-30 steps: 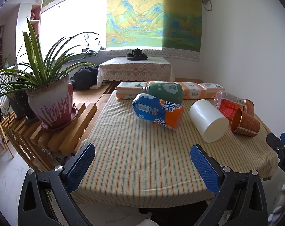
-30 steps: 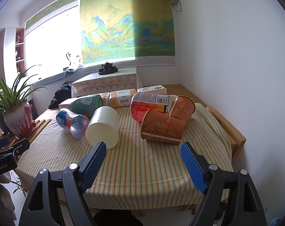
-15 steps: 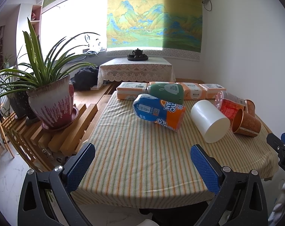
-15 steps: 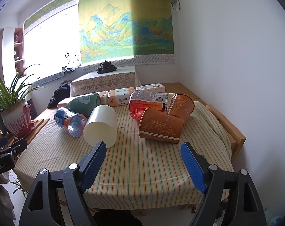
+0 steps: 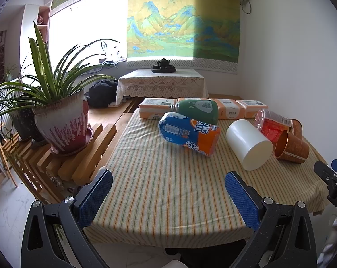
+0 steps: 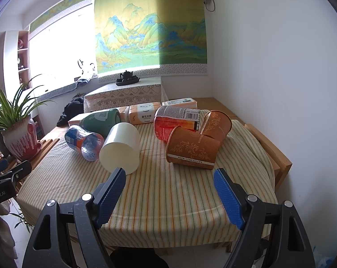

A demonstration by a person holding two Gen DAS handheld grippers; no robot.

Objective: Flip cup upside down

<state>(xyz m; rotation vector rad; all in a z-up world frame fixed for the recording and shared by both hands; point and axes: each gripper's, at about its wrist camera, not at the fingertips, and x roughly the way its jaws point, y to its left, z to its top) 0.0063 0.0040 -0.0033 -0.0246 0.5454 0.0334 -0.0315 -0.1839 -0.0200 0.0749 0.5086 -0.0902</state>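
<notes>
A white cup (image 5: pixel 248 144) (image 6: pixel 121 148) lies on its side on the striped tablecloth, its flat bottom toward the front edge. A brown paper cup (image 5: pixel 291 148) (image 6: pixel 191 148) lies on its side to its right, and a second brown cup (image 6: pixel 216 122) leans behind it. My left gripper (image 5: pixel 168 195) is open and empty above the table's front edge. My right gripper (image 6: pixel 169 191) is open and empty, just in front of the white cup and the brown cup.
A blue-orange bottle (image 5: pixel 188 132), a green bottle (image 5: pixel 197 110), a red bottle (image 6: pixel 175 120) and tissue packs (image 5: pixel 157 109) lie further back on the table. A potted plant (image 5: pixel 61 120) stands on a wooden rack at the left. A white wall is at the right.
Both views have edged slightly closer to the table. The objects have not moved and both grippers stay open.
</notes>
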